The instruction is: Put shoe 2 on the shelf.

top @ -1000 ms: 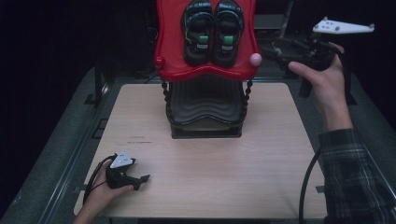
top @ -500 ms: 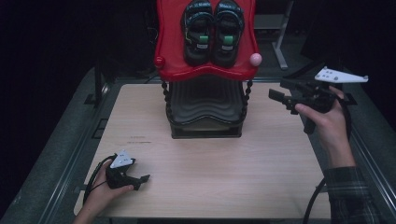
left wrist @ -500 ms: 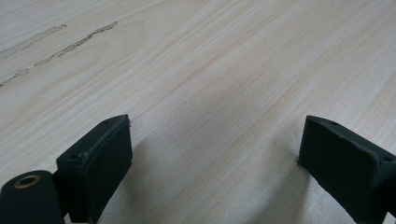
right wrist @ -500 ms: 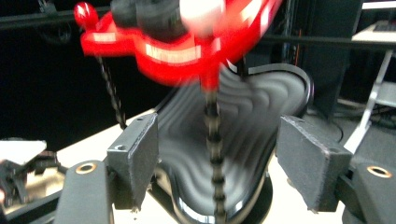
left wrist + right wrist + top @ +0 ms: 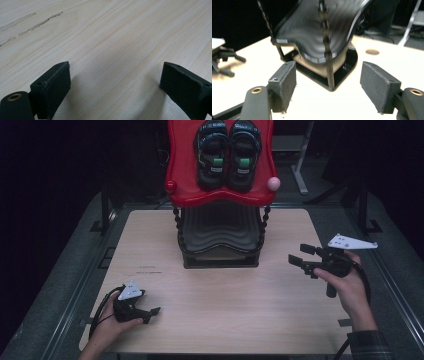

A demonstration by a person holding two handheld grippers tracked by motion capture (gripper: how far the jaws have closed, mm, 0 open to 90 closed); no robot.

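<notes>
1. At the back middle of the bench (image 5: 210,320), a two-tier rack (image 5: 218,240) is standing, its red top shelf (image 5: 182,175) carrying a pair of black sandals (image 5: 227,152).
2. Right of the rack, the right gripper (image 5: 304,256) is hovering, fingers (image 5: 284,85) spread, empty.
3. Front-left of the rack, the left gripper (image 5: 150,312) is resting, fingers (image 5: 53,87) apart, empty.
4. The sandals are likely light and soft; pinching a strap looks best.

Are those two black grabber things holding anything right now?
No, nothing. The left gripper rests open on the table, and the right gripper is open in the air, empty.
</notes>
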